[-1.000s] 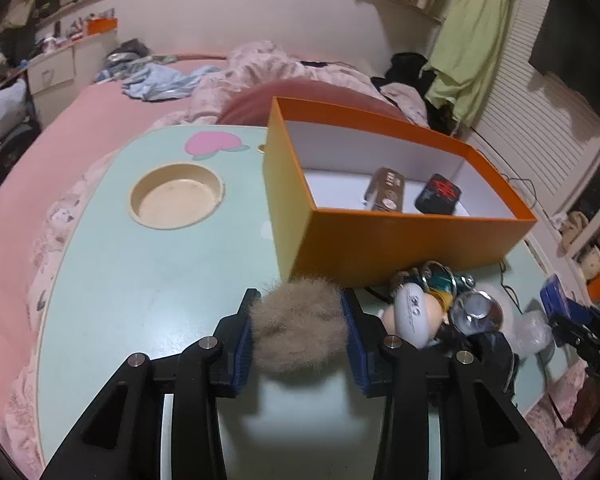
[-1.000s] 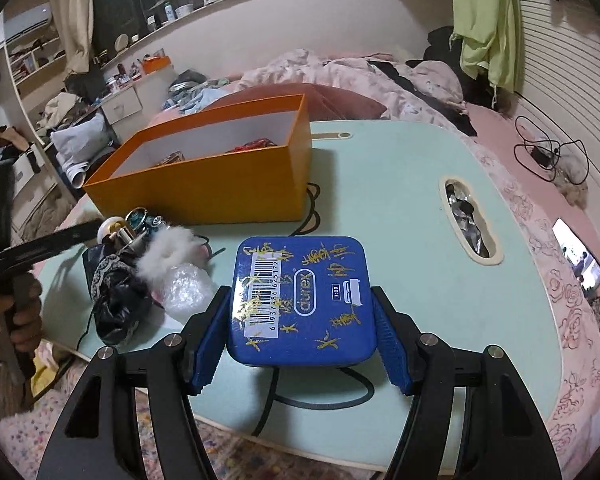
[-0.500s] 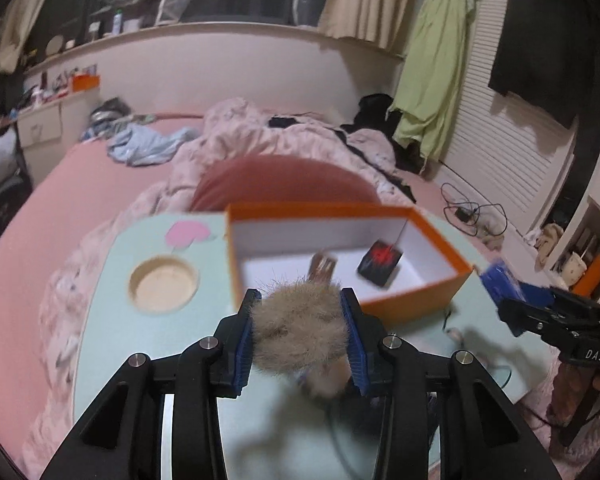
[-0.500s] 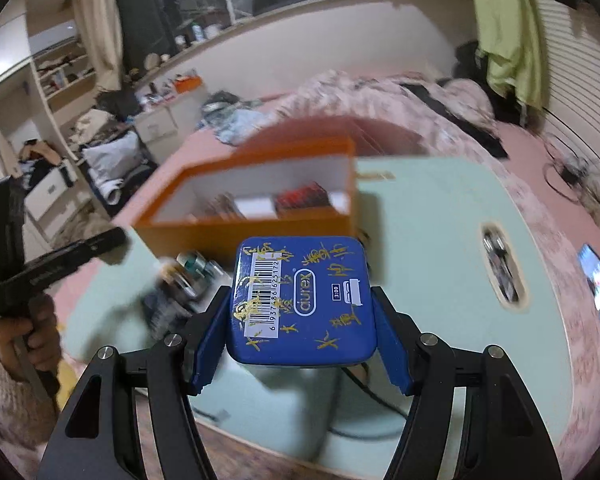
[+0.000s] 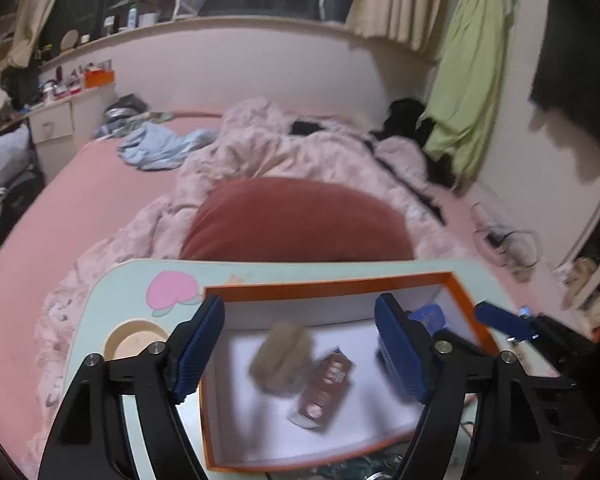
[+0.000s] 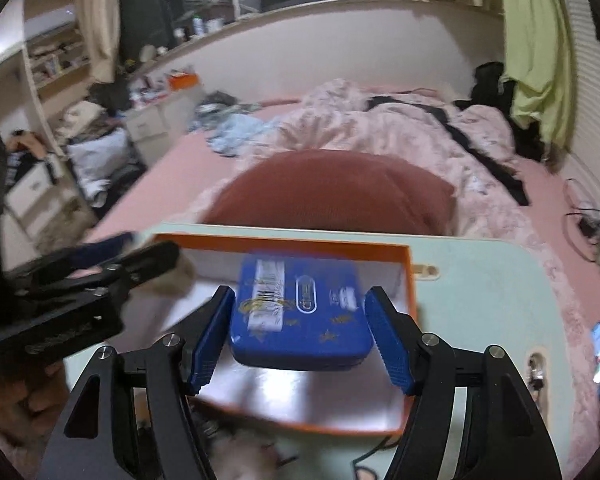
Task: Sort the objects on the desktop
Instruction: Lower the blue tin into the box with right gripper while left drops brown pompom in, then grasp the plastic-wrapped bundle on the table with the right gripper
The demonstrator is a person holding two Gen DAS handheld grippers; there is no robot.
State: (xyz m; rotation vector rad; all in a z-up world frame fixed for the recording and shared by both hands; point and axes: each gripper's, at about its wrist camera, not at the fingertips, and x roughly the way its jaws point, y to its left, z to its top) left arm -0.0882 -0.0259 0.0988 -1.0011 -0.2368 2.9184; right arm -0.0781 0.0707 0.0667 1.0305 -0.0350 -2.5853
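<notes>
My left gripper (image 5: pixel 300 344) is open above the orange box (image 5: pixel 324 286). The brown fur ball (image 5: pixel 282 358) is blurred between and below the jaws, free of them, inside the box beside a brown packet (image 5: pixel 324 390). My right gripper (image 6: pixel 300 332) is open over the same orange box (image 6: pixel 408 276). The blue tin (image 6: pixel 300 312) is blurred between the jaws with gaps on both sides, dropping into the box. The left gripper also shows in the right wrist view (image 6: pixel 80 280).
The box stands on a pale green lap table (image 5: pixel 100 320) with a round cup recess (image 5: pixel 134 344). A red cushion (image 5: pixel 296 220) and pink bedding (image 5: pixel 300 148) lie beyond. Loose small items and a cable lie in front of the box (image 6: pixel 236 444).
Both grippers rose and moved over the orange box, then opened. The fur ball left the left jaws and the blue tin left the right jaws; both are falling into the box.
</notes>
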